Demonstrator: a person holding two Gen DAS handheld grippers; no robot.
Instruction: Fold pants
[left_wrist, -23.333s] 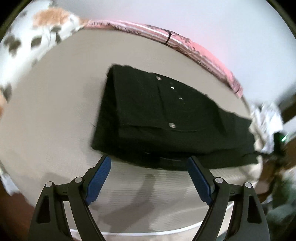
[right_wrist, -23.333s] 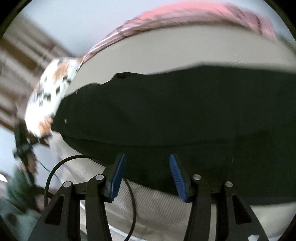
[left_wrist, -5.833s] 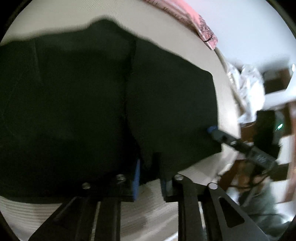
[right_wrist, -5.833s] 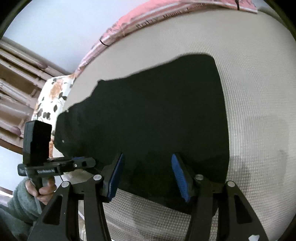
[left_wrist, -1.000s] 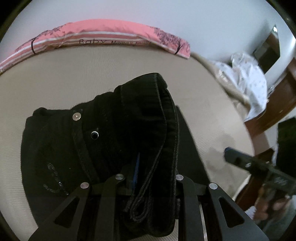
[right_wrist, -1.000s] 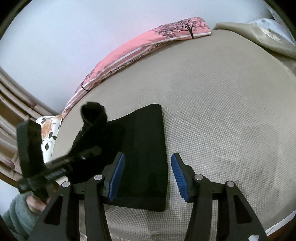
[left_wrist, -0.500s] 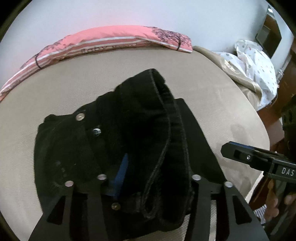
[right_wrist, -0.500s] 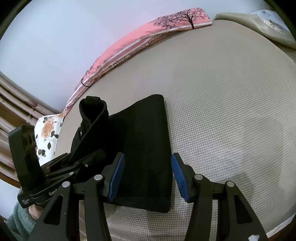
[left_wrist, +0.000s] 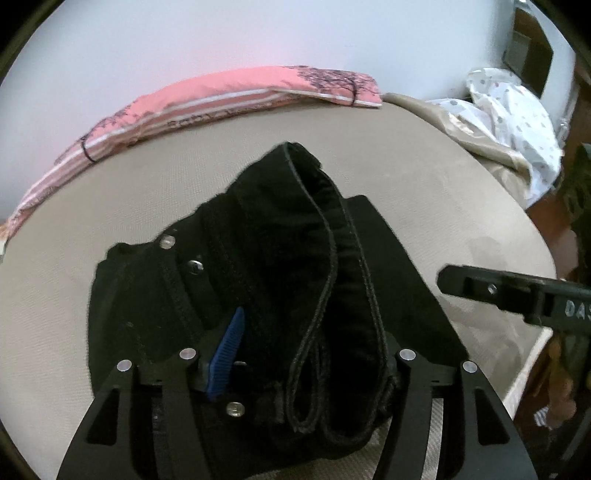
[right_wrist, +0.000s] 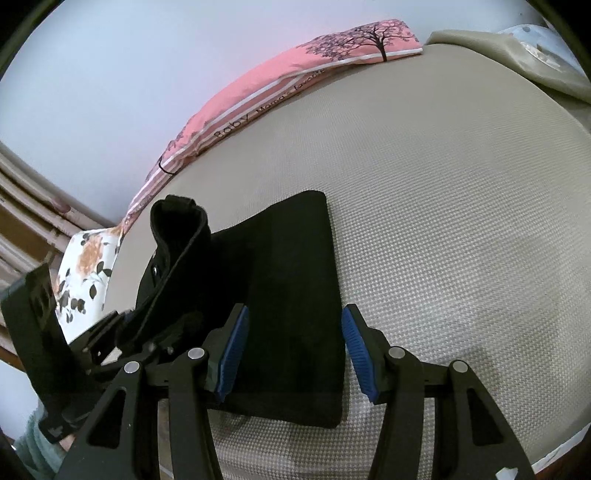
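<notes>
Black pants (left_wrist: 258, 258): on bed (right_wrist: 461, 184), part-folded, waistband end raised. Left gripper (left_wrist: 306, 354): spread, fabric bunched between, not clamped. Right gripper (right_wrist: 291, 347): spread, empty, over flat portion. Risk: unclamped bundle flops sideways, skewing the fold.

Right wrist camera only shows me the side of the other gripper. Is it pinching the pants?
Observer: No. The left gripper is open. A thick fold of the pants just lies between its fingers.
Operator: Do the pants have buttons? I can hardly see any.
Observer: Yes, several shiny metal snaps show on the flat part, left of the raised fold.
</notes>
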